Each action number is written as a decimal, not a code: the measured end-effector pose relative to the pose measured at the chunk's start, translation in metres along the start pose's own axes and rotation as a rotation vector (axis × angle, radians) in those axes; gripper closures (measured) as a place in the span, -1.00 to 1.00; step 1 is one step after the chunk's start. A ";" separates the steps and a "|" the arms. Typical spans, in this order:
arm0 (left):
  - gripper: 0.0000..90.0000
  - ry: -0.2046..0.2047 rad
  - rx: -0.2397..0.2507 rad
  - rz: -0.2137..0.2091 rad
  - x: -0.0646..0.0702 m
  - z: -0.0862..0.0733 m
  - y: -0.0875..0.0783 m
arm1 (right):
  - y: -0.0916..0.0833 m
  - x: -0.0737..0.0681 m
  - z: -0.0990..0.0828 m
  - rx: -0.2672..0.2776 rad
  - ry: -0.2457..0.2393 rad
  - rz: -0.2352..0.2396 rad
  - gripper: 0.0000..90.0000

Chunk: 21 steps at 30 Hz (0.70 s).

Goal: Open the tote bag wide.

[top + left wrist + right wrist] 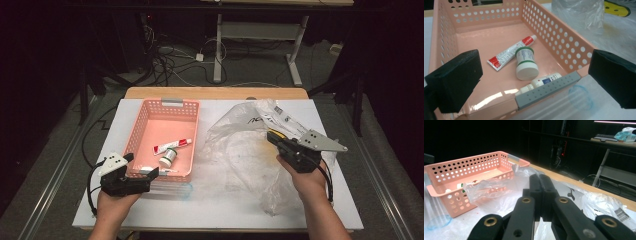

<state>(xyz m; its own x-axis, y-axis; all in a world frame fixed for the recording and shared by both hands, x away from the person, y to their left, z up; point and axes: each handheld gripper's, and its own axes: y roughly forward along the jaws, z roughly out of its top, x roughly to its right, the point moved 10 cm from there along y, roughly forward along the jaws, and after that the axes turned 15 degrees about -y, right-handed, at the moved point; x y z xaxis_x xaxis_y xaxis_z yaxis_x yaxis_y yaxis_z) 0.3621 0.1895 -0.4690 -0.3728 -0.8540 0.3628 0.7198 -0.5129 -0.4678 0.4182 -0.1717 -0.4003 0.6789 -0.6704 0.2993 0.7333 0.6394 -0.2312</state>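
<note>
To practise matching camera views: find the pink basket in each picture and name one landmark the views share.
High view: pink basket left of centre on the table.
Left gripper view: it spreads across the picture between the open jaws.
Right gripper view: at left, beyond the shut jaws.
Shared landmark: clear plastic bag beside the basket.

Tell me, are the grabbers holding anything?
The right gripper is shut on the plastic bag, pinching its upper edge. The left gripper is open, holding nothing.

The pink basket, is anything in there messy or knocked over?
A bit. In the pink basket, the white jar lies tipped on its side against the toothpaste tube. A small white bottle also lies flat by the near wall. Nothing looks spilled or broken.
</note>
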 end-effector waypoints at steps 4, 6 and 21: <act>-1.00 -0.019 -0.001 -0.023 0.007 0.011 0.001 | -0.001 0.001 0.001 0.006 0.006 -0.002 1.00; -1.00 -0.022 0.001 -0.030 0.011 0.017 0.003 | -0.002 0.002 0.002 0.009 0.000 -0.002 1.00; -1.00 0.022 -0.028 -0.040 0.022 0.052 0.039 | -0.003 0.003 0.002 0.011 0.009 0.000 1.00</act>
<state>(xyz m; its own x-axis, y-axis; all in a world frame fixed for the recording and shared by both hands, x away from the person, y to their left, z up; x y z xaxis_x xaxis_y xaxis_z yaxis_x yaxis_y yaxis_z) 0.4122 0.1551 -0.4367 -0.4142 -0.8342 0.3640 0.6875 -0.5488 -0.4756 0.4181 -0.1748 -0.3970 0.6792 -0.6739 0.2908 0.7329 0.6435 -0.2206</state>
